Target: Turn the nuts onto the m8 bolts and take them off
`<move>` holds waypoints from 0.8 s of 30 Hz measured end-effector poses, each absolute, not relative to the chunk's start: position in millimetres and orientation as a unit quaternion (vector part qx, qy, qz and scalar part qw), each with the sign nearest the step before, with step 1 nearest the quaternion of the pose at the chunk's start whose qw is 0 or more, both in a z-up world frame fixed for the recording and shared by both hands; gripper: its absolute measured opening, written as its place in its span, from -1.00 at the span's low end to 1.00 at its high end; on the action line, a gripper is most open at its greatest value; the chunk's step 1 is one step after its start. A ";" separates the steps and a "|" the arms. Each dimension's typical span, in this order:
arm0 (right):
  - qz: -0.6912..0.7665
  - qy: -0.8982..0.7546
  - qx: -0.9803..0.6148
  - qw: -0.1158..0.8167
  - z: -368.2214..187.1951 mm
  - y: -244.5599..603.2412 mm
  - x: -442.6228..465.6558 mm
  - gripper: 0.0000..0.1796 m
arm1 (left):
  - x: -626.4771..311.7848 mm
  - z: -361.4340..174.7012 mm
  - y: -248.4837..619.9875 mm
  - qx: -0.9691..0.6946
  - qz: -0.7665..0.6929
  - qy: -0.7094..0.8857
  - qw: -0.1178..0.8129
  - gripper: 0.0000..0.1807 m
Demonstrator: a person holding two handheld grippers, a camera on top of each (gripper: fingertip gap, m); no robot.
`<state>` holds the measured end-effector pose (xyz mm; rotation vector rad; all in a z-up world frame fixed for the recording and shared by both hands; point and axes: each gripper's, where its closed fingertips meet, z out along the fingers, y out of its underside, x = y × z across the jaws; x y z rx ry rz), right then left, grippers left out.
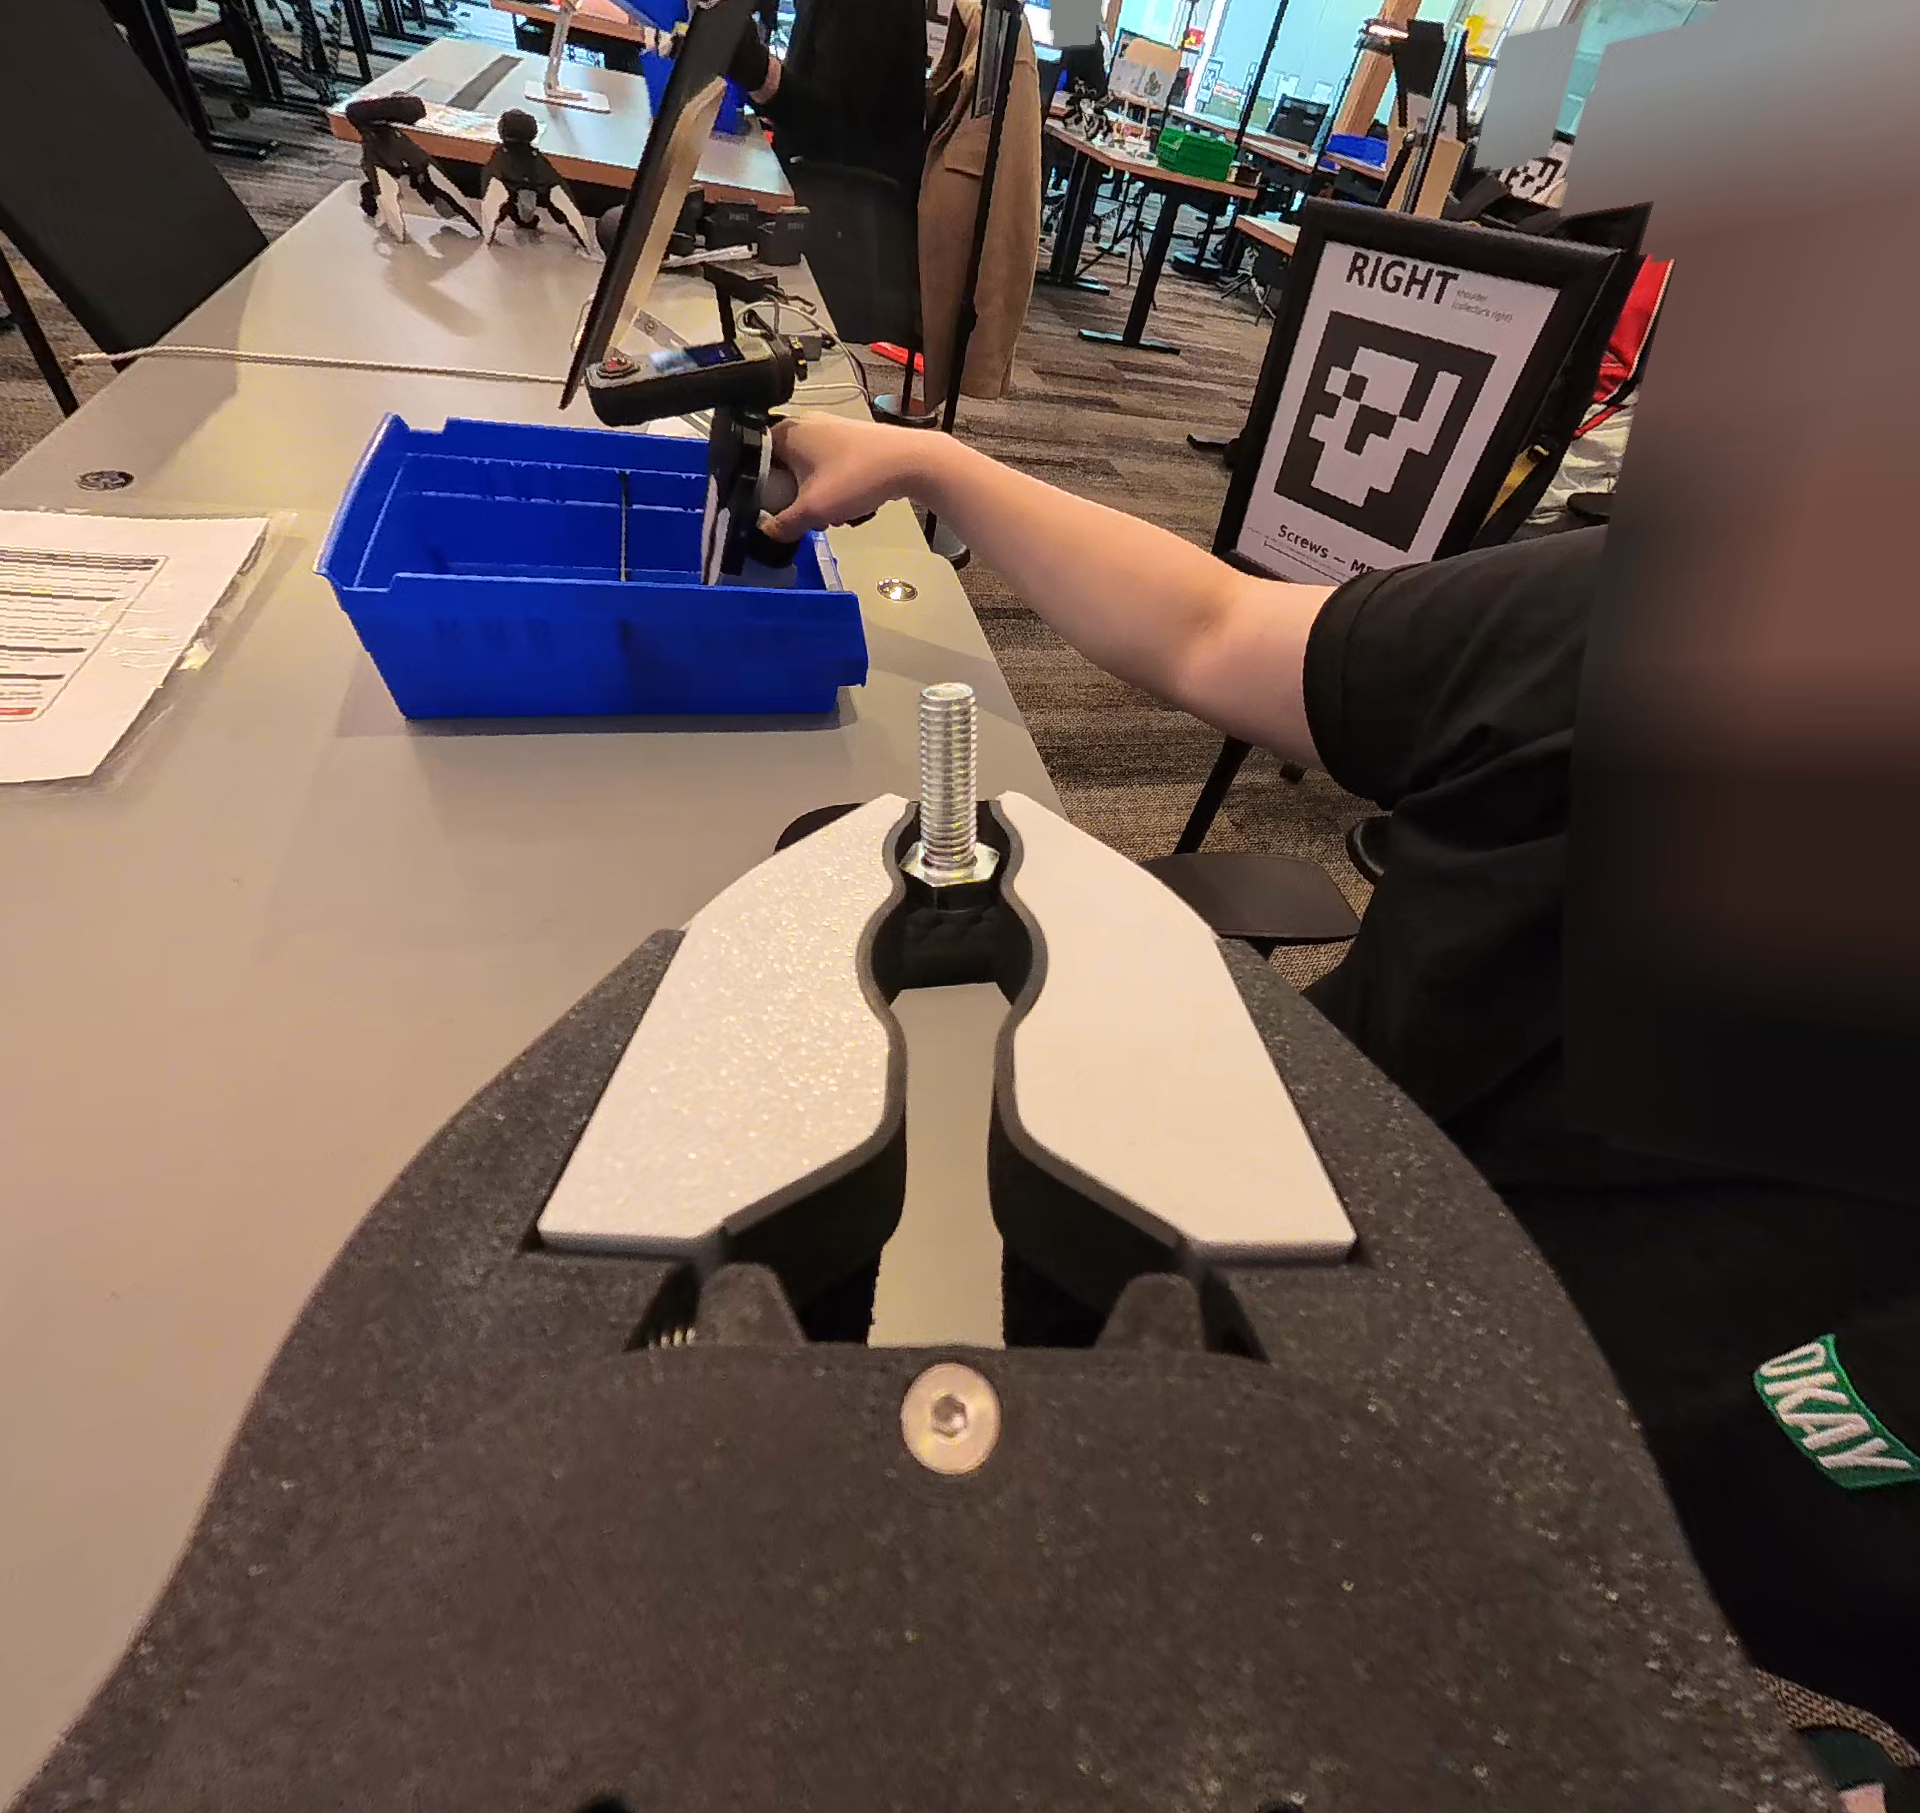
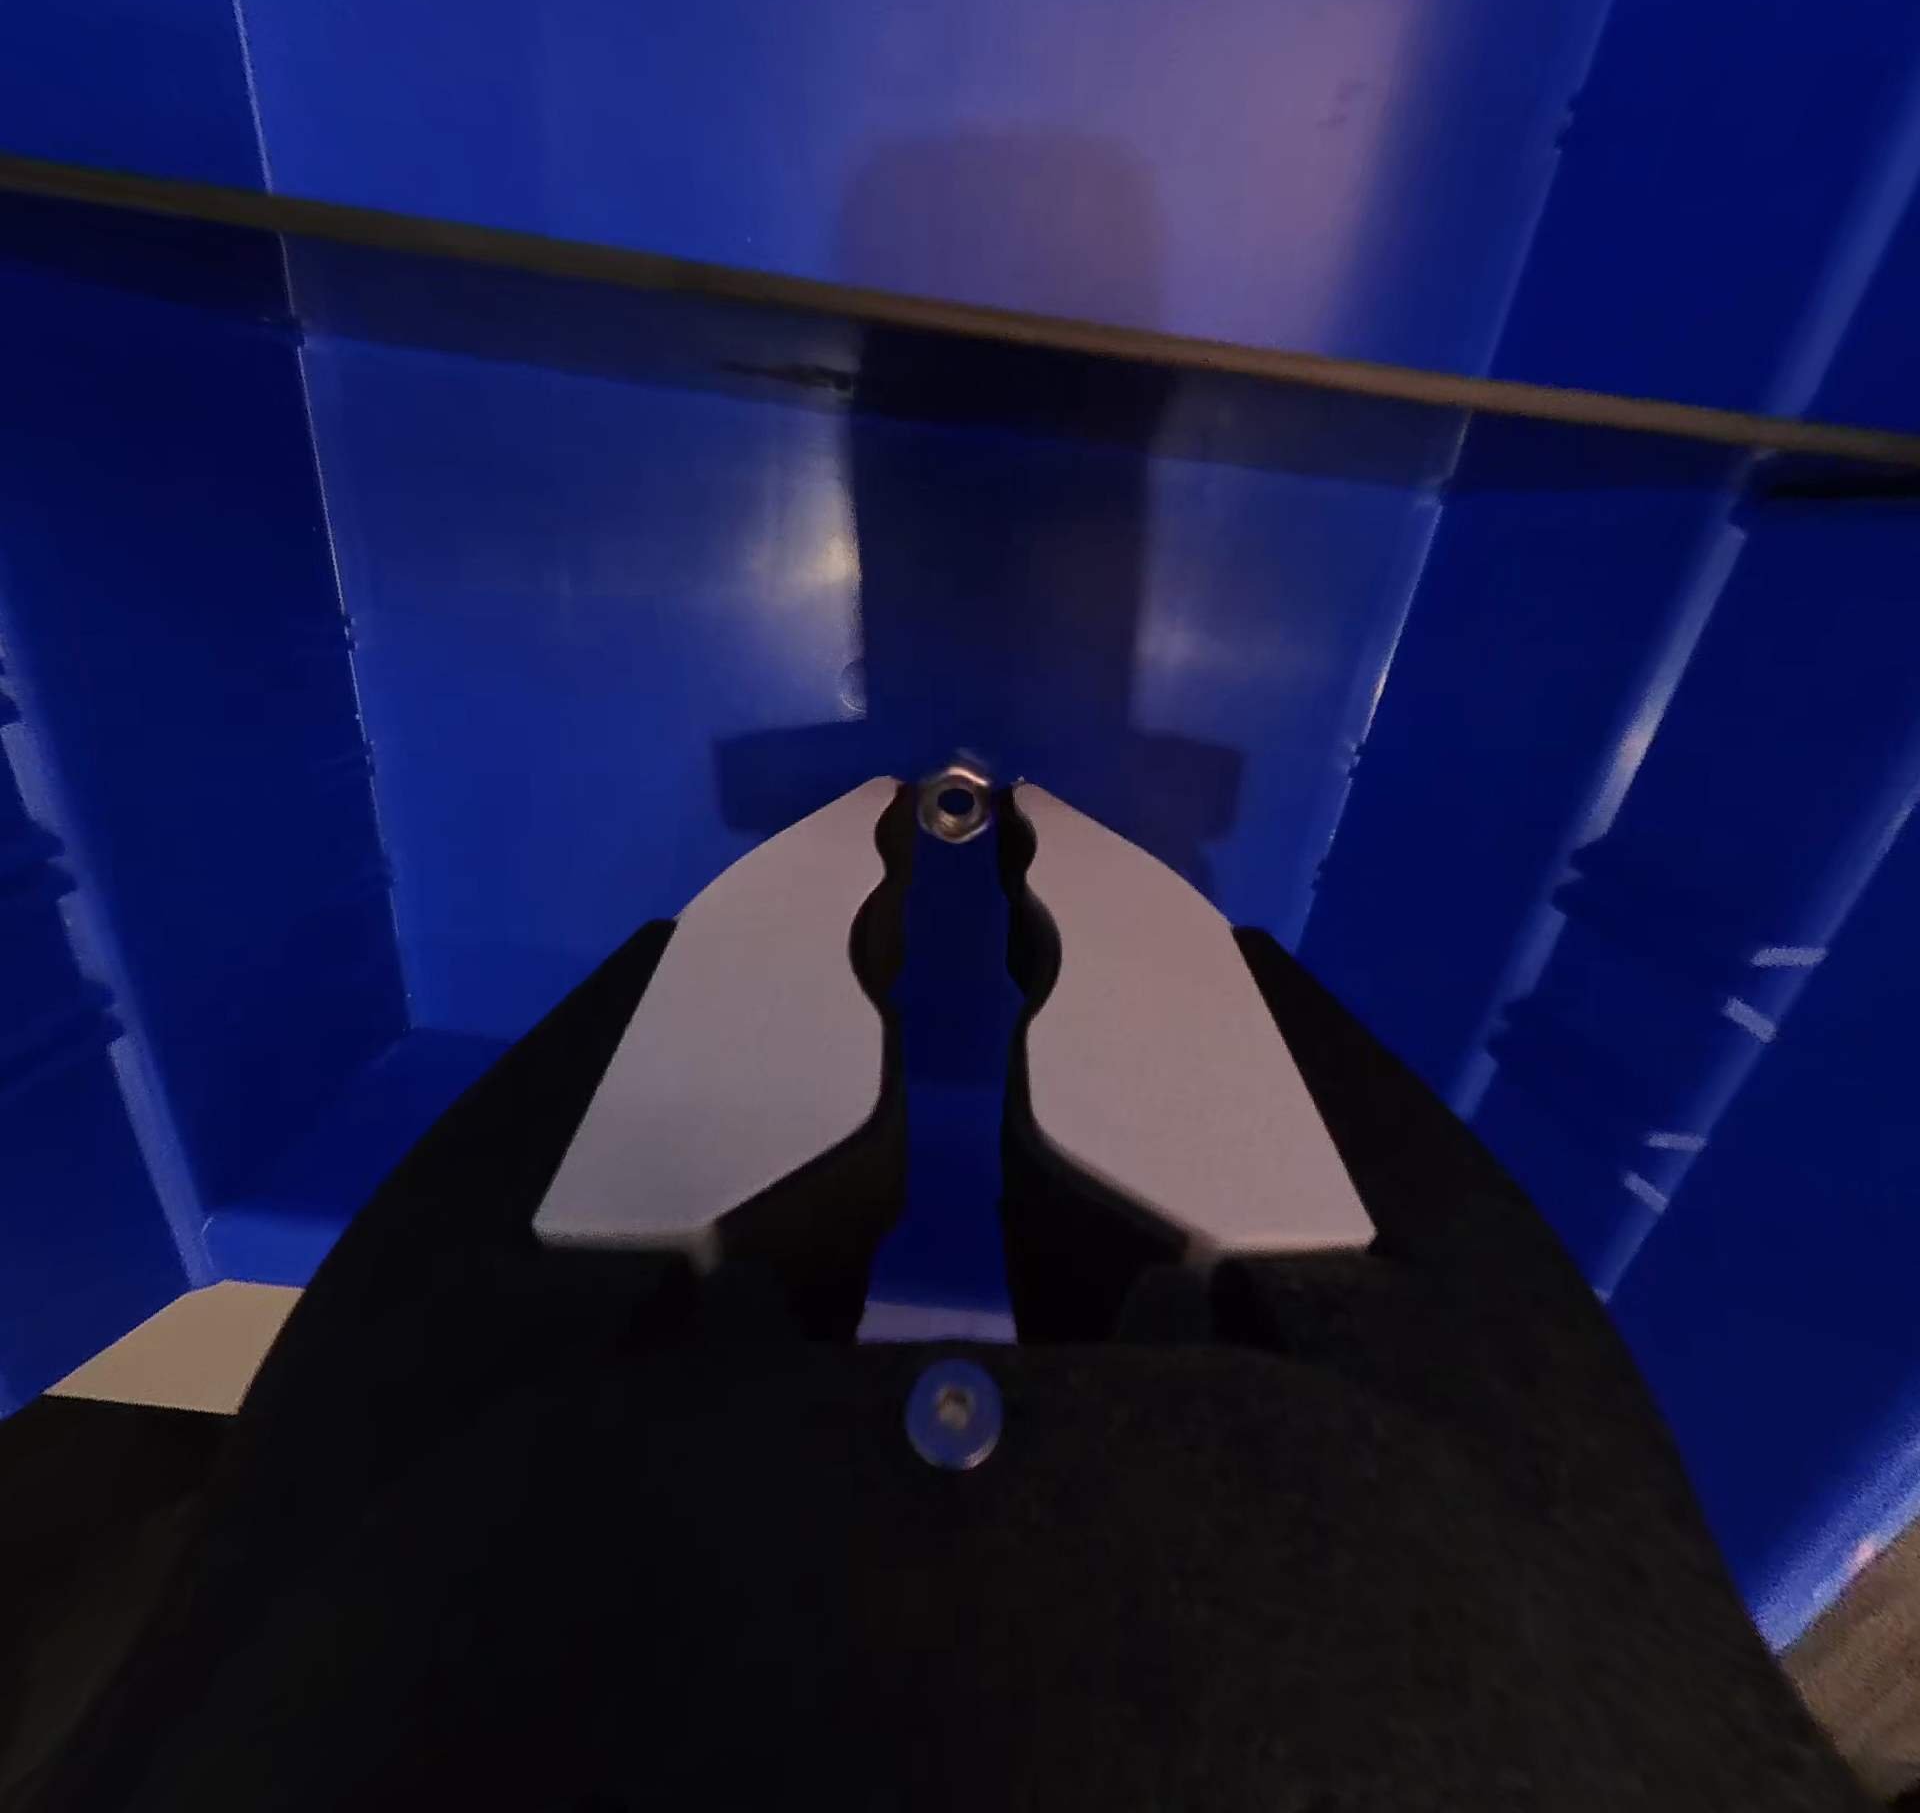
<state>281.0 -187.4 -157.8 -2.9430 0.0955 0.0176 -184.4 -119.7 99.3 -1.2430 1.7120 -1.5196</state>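
Observation:
My left gripper is shut on the hex head of a silver M8 bolt and holds it upright over the grey table, threaded shank pointing up and bare. My right gripper points down into a blue bin. Its fingertips close around a small silver nut lying flat on the bin floor, hole facing the camera. In the left wrist view the right gripper, held by a hand, dips into the right end of the blue bin.
A black divider crosses the bin beyond the nut. A paper sheet in a plastic sleeve lies at the table's left. A framed marker sign stands on the floor to the right. The person's arm reaches across. There is about 55 centimeters between the tips of the two grippers.

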 end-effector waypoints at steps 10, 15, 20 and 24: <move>-0.077 -0.096 -0.943 0.311 24.0 -130.1 199.7 -0.74 | -180.9 107.7 -116.0 -0.454 -0.571 0.620 0.289 -0.87; 0.120 -0.323 -0.802 0.487 149.3 -86.7 -9.4 -0.73 | -171.4 112.1 -105.3 -0.458 -0.576 0.594 0.324 -0.87; 0.306 -0.407 -0.674 0.535 186.6 -89.5 -143.0 -0.74 | -172.9 122.2 -102.7 -0.448 -0.592 0.576 0.343 -0.87; 0.347 -0.413 -0.654 0.531 172.0 -80.1 -182.9 -0.78 | -176.3 128.6 -99.7 -0.445 -0.596 0.565 0.357 -0.87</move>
